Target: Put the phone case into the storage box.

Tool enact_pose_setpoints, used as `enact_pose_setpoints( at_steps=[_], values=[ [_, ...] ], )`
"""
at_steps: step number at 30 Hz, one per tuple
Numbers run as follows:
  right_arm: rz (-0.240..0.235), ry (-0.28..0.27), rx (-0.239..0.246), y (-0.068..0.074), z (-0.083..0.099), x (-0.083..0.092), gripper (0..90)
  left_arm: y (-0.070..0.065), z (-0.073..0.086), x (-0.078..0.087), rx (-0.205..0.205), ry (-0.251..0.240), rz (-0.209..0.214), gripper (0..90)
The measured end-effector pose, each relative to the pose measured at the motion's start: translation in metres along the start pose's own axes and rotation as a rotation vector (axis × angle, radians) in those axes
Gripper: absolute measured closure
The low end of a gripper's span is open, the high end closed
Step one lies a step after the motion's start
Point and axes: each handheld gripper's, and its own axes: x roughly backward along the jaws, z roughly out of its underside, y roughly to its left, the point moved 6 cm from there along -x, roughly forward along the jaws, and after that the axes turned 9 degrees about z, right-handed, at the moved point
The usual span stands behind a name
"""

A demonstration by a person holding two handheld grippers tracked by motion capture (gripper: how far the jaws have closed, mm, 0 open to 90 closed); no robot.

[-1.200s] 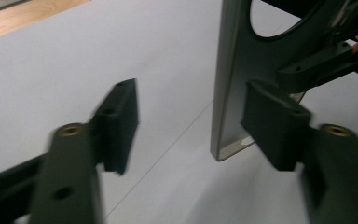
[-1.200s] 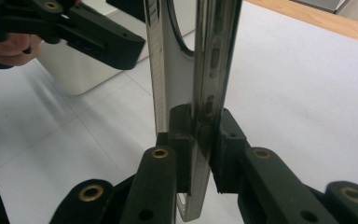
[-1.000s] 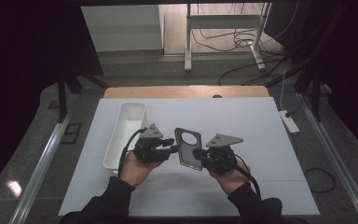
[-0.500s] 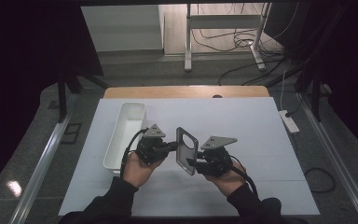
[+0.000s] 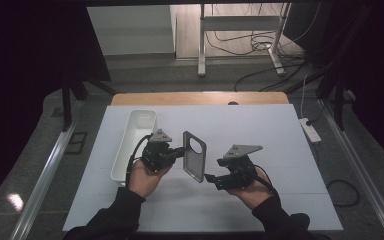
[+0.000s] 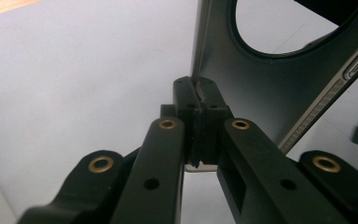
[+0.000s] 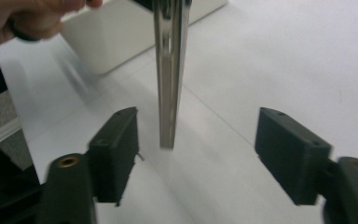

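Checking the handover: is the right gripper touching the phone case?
Apart. In the right gripper view, the right gripper, jaws just opened, stands wide with clear gaps either side of the phone case; the left gripper clamps it.

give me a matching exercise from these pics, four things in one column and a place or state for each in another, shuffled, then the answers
Things:
1. left gripper
2. right gripper
3. dark plate with a round hole
4. white bin

Places or states:
A. on the table by the person's left hand, long side running away from the person
B. jaws apart, pads clear of the plate's edge, having just been opening
C. held up off the table, on edge
D. clamped shut on the plate's edge

Pairs: 1-D, 2-B, 3-C, 4-A
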Motion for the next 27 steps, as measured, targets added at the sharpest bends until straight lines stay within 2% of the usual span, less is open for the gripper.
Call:
enact_pose_setpoints(
  at_steps=[3,7,12,18,22,27],
  values=[
    [0.012,0.028,0.011,-0.003,0.006,0.002,24.5,0.004,-0.001,0.003,0.003,-0.003,-0.007,88.8],
    [0.016,0.036,0.013,-0.006,0.010,0.005,21.7,0.007,-0.004,0.007,0.006,-0.009,-0.010,88.8],
    [0.028,0.037,-0.003,-0.016,0.017,0.014,16.2,0.014,-0.007,0.014,0.016,-0.021,-0.020,88.8],
    [0.046,0.046,-0.045,-0.026,0.028,0.025,13.2,0.021,-0.012,0.019,0.019,-0.024,-0.026,88.8],
    [0.035,0.048,-0.064,-0.030,0.034,0.031,7.9,0.025,-0.014,0.022,0.021,-0.024,-0.032,88.8],
    [0.067,0.051,-0.068,-0.034,0.043,0.037,4.7,0.032,-0.018,0.028,0.027,-0.021,-0.042,88.8]
  ],
)
